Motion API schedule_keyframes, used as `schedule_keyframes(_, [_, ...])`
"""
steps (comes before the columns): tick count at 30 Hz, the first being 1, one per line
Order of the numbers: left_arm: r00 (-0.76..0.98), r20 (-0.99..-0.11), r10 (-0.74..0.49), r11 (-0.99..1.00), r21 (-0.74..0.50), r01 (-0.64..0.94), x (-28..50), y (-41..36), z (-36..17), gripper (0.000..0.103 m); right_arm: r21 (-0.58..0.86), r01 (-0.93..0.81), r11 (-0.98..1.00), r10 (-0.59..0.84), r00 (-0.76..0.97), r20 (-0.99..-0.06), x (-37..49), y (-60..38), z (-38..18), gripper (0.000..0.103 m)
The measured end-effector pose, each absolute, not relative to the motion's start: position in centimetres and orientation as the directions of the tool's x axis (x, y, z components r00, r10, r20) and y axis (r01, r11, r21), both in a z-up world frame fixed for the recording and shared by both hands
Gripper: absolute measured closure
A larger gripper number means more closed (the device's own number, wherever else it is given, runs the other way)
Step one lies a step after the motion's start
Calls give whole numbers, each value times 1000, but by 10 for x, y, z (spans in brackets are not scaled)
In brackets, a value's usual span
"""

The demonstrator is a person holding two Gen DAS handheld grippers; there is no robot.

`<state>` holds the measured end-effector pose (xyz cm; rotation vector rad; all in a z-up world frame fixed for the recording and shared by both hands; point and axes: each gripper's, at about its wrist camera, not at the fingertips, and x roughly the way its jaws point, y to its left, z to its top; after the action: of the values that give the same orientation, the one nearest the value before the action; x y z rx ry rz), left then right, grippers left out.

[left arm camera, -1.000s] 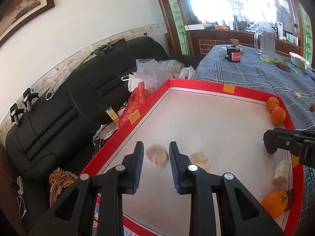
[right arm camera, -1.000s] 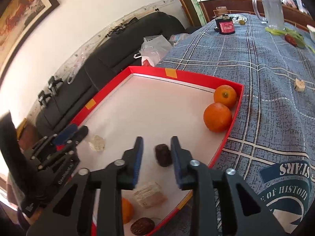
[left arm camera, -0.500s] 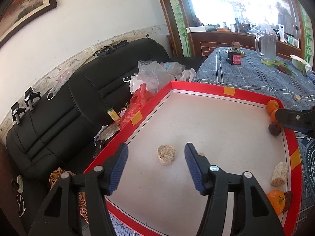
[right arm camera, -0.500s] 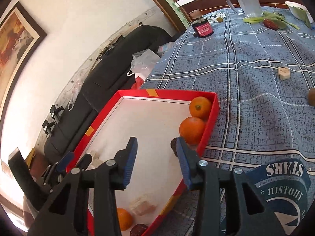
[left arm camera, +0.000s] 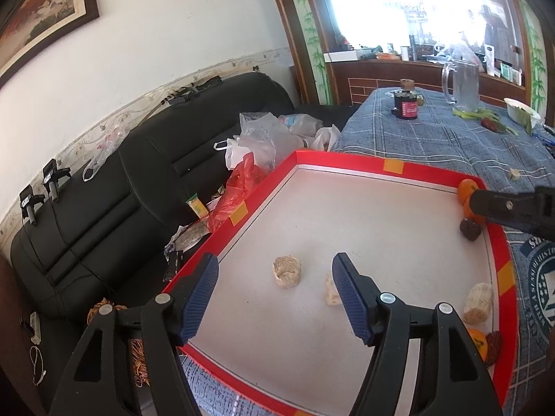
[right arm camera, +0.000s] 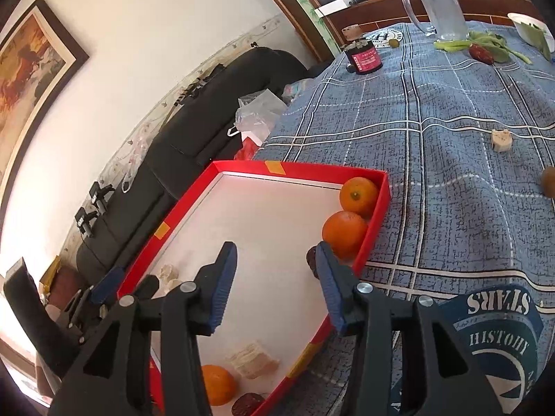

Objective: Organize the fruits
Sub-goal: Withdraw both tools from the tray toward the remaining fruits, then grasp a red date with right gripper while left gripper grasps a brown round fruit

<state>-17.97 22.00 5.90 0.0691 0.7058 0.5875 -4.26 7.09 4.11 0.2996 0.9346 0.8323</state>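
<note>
A red tray (left arm camera: 347,165) with a white floor lies on the blue plaid tablecloth. My left gripper (left arm camera: 274,260) is open over its near end. A round beige chunk (left arm camera: 287,272) lies free between the fingers, and a second chunk (left arm camera: 329,289) is half hidden by the right finger. My right gripper (right arm camera: 275,253) is open above the tray's right side. Two oranges (right arm camera: 359,192) (right arm camera: 343,234) fill the far right corner, with a dark fruit (right arm camera: 311,260) beside them behind my right finger. Another beige chunk (right arm camera: 253,360), an orange (right arm camera: 216,384) and a dark fruit (right arm camera: 248,404) lie in the near right corner.
On the cloth outside the tray lie a small beige piece (right arm camera: 502,140) and a brown fruit (right arm camera: 548,182). Farther back stand a red-labelled jar (right arm camera: 364,59), a glass pitcher (right arm camera: 438,7), greens and a bowl. A black sofa (left arm camera: 104,190) with plastic bags runs along the tray's left side.
The left gripper opened off the beige chunk and drew back. The right gripper opened, left the dark fruit next to the oranges and pulled away from it.
</note>
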Motion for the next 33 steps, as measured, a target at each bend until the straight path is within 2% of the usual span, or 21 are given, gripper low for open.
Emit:
schedule_keyframes(11, [648, -555, 521, 851, 282, -443, -185, 194, 74, 31, 525, -464, 713, 694, 358, -625, -42, 18, 53, 50])
schedule_keyframes(16, [659, -561, 500, 865, 292, -408, -181, 178, 71, 31, 419, -424, 803, 587, 442, -678, -28, -51, 57, 50])
schedule_keyframes(21, [677, -560, 477, 879, 313, -360, -176, 155, 73, 31, 383, -347, 856, 511, 456, -729, -1, -115, 47, 50])
schedule_keyframes(24, [695, -557, 454, 890, 317, -327, -173, 140, 78, 31, 293, -332, 897, 430, 494, -756, 10, -136, 45, 50])
schedule_keyframes(29, [739, -572, 355, 931, 288, -224, -159, 112, 94, 31, 225, -340, 913, 378, 500, -779, 28, -144, 39, 63])
schedule_keyframes(33, [758, -595, 268, 958, 249, -143, -145, 89, 103, 31, 141, -346, 928, 316, 526, -790, 37, -142, 32, 70])
